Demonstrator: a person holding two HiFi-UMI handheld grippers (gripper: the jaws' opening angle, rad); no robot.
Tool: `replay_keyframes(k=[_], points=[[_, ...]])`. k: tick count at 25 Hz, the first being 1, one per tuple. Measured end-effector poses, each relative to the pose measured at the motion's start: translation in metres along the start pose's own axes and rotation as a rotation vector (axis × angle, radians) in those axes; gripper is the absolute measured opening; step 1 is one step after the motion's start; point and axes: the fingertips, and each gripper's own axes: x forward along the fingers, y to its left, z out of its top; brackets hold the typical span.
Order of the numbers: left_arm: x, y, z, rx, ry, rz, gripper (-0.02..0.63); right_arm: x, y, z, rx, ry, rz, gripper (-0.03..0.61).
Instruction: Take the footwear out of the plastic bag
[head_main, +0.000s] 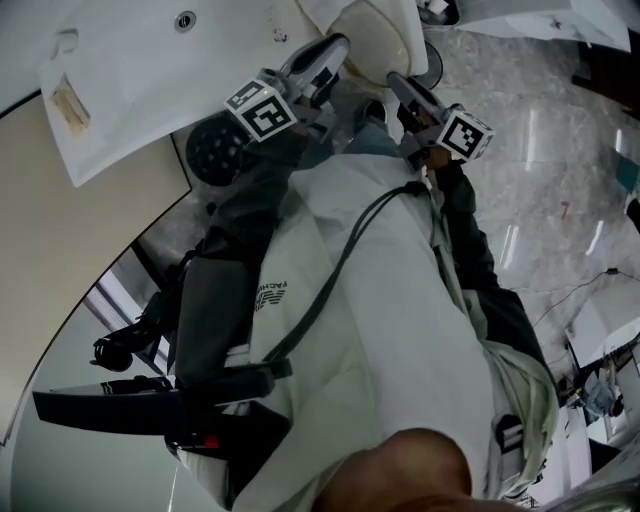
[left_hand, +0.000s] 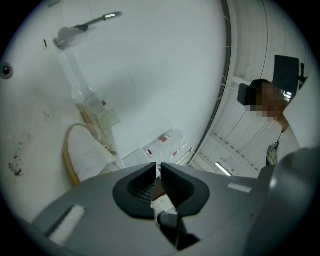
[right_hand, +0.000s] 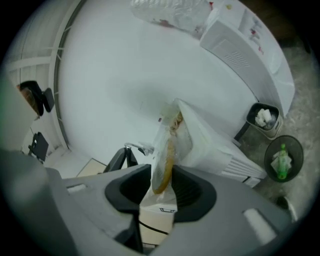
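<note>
Left gripper: jaws shut, tips all but meeting. We make out nothing between them in the left gripper view. It points approx. level over the white surface.

Right gripper: jaws stand wide. A slipper stands on edge between them, tan rim toward the camera. The pads sit clear of it on both sides, so no grip. A thin clear plastic bag wraps the slipper's rim. White material spreads to the right of it; we cannot tell whether that is bag or slipper upper.

Head view: both grippers are at the top of frame, left gripper and right gripper near each other. The pale slipper is between and just beyond them. The person's torso fills the lower frame.

A second slipper, white with a tan rim, lies on the surface left of the left gripper, with crumpled clear plastic just beside it.

Misc.: a clear pack with red labels lies ahead of the left jaws. Two bins stand on the mottled floor beyond the surface edge. A person is at the right of the left gripper view.
</note>
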Motion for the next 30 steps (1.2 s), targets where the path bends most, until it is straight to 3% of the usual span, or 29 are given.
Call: replay_keyframes(k=[4,7,9,11,12,16,18,24,30], points=[[0.028,0.005,-0.010,-0.026,0.102,-0.043,0.020,0.004,-0.001,0.008,0.076,-0.079,0.088,0.099],[0.026,-0.002,-0.011,-0.067,0.096,-0.076,0.023,0.003,0.005,0.009,0.034,-0.081,0.080,0.057],[0.013,0.001,-0.005,-0.096,0.060,-0.057,0.074,0.000,0.015,0.012,0.001,-0.088,0.096,0.049],[-0.006,0.012,0.001,-0.137,0.015,-0.004,0.241,-0.005,0.026,0.018,-0.012,-0.110,0.122,0.045],[-0.015,0.018,0.002,-0.165,-0.010,0.014,0.284,-0.008,0.031,0.021,-0.015,-0.121,0.137,0.043],[-0.035,0.024,0.007,-0.376,-0.143,-0.072,0.318,-0.019,0.056,0.033,-0.022,-0.166,0.224,0.041],[-0.037,0.023,0.009,-0.428,-0.189,-0.114,0.350,-0.024,0.070,0.040,-0.025,-0.194,0.284,0.041],[-0.033,0.010,0.018,-0.477,-0.245,-0.226,0.453,-0.040,0.107,0.057,0.012,-0.243,0.466,0.041],[-0.016,-0.014,0.066,-0.379,-0.380,-0.344,0.475,-0.036,0.133,0.029,-0.071,-0.040,0.525,0.041]])
